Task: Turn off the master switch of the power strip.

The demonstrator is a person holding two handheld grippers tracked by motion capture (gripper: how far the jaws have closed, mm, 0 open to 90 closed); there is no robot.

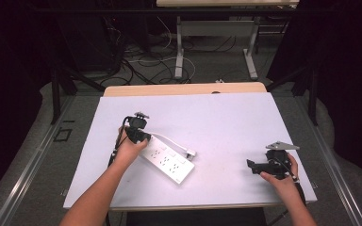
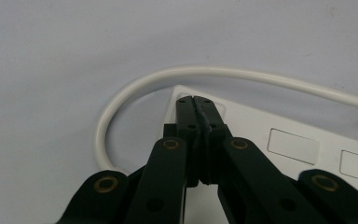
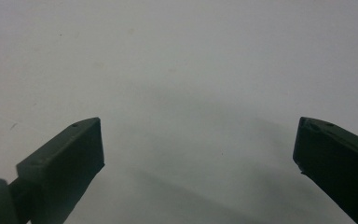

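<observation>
Left gripper (image 1: 138, 133): sits at the left end of the white power strip (image 1: 168, 161), held in the person's left hand (image 1: 128, 149). Fingers (image 2: 186, 116) pressed fully together, nothing between them. In the left gripper view the closed tips rest over the strip's end corner; can't tell if they touch the casing or hover just above it.

Power strip lies diagonally on the white surface (image 1: 226, 122), left of centre, far end pointing toward the person. Its white cable (image 2: 121, 98) leaves the left end, loops round past the tips and runs back along the strip to a plug (image 1: 190, 153) lying just beside its upper edge. Socket details too small to read from the high view; in the left gripper view the strip is cut off at the right edge and partly hidden behind the gripper's links.

Right gripper (image 1: 265, 165): well apart from the strip, near the right edge of the surface, in the right hand (image 1: 283, 181). Fingers (image 3: 74, 154) spread wide, empty, bare surface between them. Tips blurred and cut off by the frame in the right gripper view.
</observation>
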